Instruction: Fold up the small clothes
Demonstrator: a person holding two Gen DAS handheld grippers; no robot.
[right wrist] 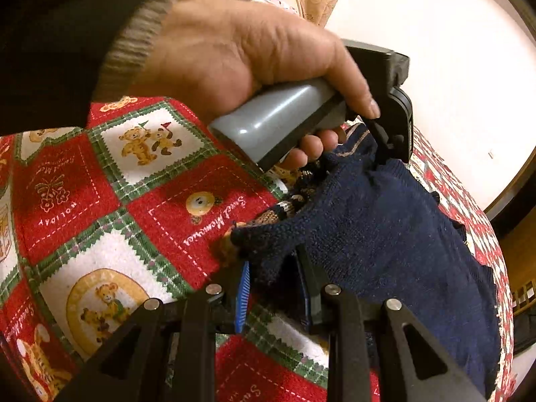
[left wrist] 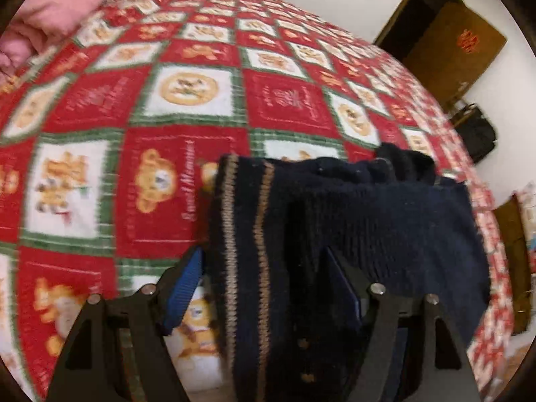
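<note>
A small navy knit sweater [left wrist: 368,221] with tan stripes on its hem hangs lifted above the bed. My left gripper [left wrist: 264,284] is shut on its striped edge; the cloth drapes over the right finger and hides it partly. In the right wrist view the sweater [right wrist: 385,227] stretches between both grippers. My right gripper [right wrist: 274,288] is shut on a corner of the sweater near a tan patterned part. The hand holding the left gripper's grey handle [right wrist: 278,124] shows above the cloth.
A red, white and green teddy-bear blanket [left wrist: 160,107] covers the bed under the sweater. A pink pillow [left wrist: 50,10] lies at the far left corner. A brown door [left wrist: 445,43] and a black bag [left wrist: 475,130] stand past the bed's right edge.
</note>
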